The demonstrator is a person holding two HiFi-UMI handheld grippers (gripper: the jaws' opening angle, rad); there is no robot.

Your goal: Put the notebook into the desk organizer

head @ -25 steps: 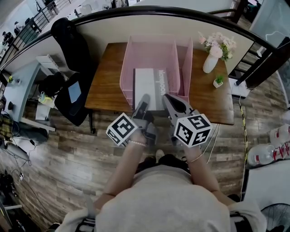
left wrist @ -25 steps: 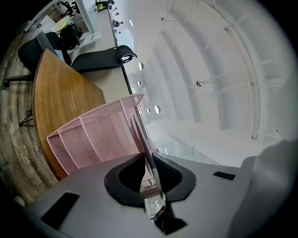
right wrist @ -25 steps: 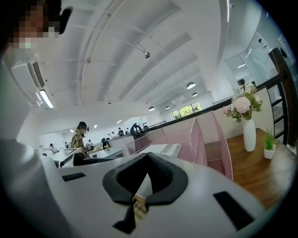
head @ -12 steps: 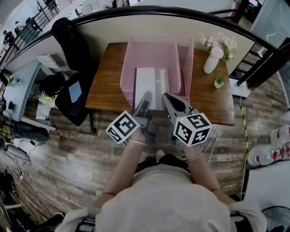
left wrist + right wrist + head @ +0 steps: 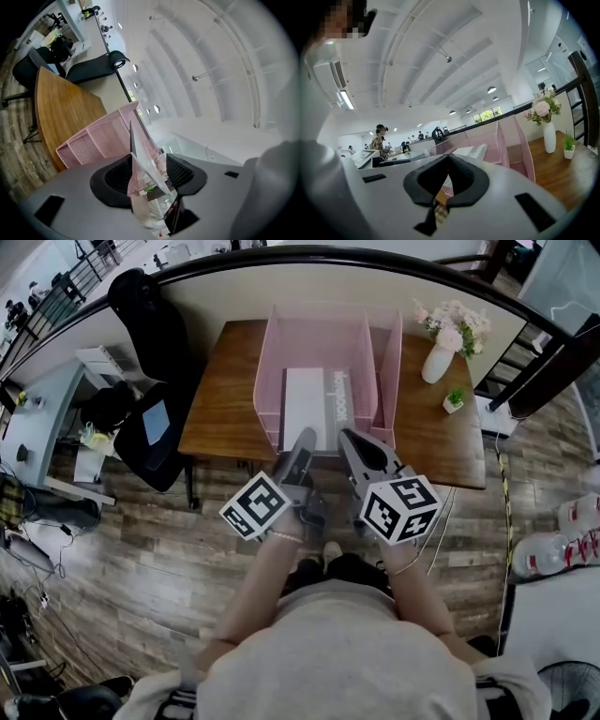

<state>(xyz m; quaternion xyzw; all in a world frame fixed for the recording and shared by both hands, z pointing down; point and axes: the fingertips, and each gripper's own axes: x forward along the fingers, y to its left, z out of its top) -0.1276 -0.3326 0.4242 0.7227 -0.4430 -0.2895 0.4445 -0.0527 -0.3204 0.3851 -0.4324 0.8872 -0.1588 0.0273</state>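
Note:
A grey and white notebook (image 5: 314, 409) lies flat in the middle bay of the pink mesh desk organizer (image 5: 267, 371) on the wooden desk (image 5: 220, 399). My left gripper (image 5: 305, 435) is at the notebook's near edge. In the left gripper view its jaws (image 5: 149, 168) are opening, with the notebook's edge (image 5: 142, 171) between the pads and not pressed by them. My right gripper (image 5: 349, 437) is just right of it, also at the near edge. Seen in the right gripper view, the right gripper (image 5: 446, 161) is shut and empty, with the notebook (image 5: 471, 151) and organizer (image 5: 506, 140) beyond it.
A white vase of pink flowers (image 5: 438, 357) and a small potted plant (image 5: 455, 401) stand on the desk right of the organizer. A black office chair (image 5: 141, 427) is left of the desk. A curved partition wall runs behind the desk.
The notebook sits slightly deeper in the organizer than a second ago. Both grippers stay at its near edge, and the head view has shifted a little.

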